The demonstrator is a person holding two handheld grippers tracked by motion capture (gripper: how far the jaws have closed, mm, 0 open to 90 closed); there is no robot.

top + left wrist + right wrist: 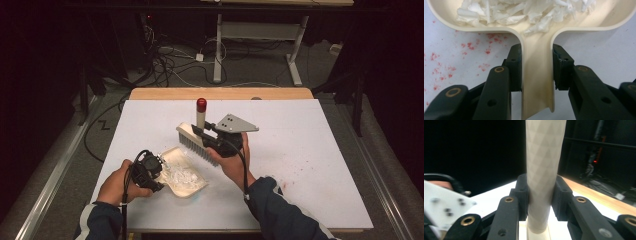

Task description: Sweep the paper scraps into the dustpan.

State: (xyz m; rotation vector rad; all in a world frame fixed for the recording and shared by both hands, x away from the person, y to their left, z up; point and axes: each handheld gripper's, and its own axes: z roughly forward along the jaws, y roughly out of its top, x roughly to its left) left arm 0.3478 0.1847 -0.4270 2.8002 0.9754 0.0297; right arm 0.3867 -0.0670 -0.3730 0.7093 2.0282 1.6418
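Observation:
My left gripper (159, 165) (537, 65) is shut on the handle of a cream dustpan (186, 176) (537, 82) that lies on the white table near its front left. White shredded paper (181, 175) (524, 11) fills the pan. Just right of the pan and above the table, my right gripper (204, 132) (541, 192) is shut on the pale handle (544, 165) of a hand brush (194, 141). The brush's handle points up and ends in a red tip (201, 104). Its bristles slant towards the dustpan.
The white table top (310, 130) has a wooden strip (220, 93) along its far edge. Faint red specks (300, 161) (466, 47) mark the surface. Beyond the table, cables (170, 65) and a desk frame (260, 45) stand on the floor.

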